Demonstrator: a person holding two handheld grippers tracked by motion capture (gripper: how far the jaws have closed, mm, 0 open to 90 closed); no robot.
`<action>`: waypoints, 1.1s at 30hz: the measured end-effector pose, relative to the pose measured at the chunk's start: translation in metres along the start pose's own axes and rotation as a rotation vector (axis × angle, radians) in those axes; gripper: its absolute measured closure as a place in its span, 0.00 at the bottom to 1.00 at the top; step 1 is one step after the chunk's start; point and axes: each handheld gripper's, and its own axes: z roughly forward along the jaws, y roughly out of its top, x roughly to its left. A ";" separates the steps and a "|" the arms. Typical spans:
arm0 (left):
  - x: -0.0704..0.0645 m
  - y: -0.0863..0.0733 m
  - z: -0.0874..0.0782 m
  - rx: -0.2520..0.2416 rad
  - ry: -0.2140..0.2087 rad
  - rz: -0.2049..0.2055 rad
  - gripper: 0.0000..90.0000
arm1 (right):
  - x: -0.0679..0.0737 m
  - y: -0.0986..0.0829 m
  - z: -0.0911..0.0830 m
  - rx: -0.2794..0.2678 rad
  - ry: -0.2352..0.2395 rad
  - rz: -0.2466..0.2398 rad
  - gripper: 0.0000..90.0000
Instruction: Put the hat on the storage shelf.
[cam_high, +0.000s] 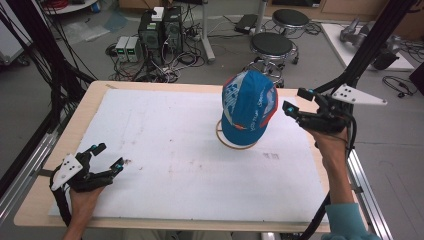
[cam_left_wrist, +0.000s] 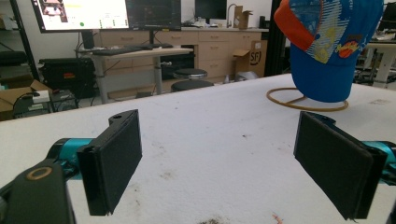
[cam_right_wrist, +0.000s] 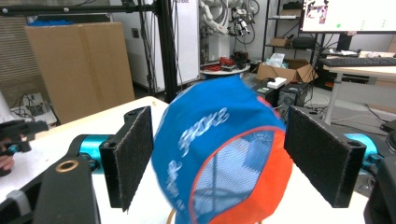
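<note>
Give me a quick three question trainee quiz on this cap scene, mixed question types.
1. True or false: the right gripper is shut on the cap.
2. The cap sits on: A) a ring stand B) a box C) a plate.
3. Which gripper rests near the table's front corner, far from the cap?

Key: 1 false, its fingers stand open beside the cap. 2 A. 3 the left gripper.

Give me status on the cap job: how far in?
Early. Done: nothing shows as finished; the cap sits on its ring stand, ungrasped. In hand: the right gripper is open beside the cap, which sits between its fingers in the right gripper view, with no contact visible. The left gripper rests open near the table edge, far from the cap. Left: the grasp and all that follows.
</note>
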 end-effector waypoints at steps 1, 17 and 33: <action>0.000 0.000 0.000 0.000 0.000 0.001 0.17 | 0.005 -0.004 -0.003 -0.001 0.000 0.001 0.26; 0.000 0.000 0.001 0.003 0.003 -0.004 0.17 | 0.065 -0.084 -0.009 -0.037 -0.061 -0.081 0.23; 0.000 0.000 0.001 0.007 0.005 -0.004 0.17 | 0.083 -0.161 0.022 0.051 -0.131 -0.053 0.18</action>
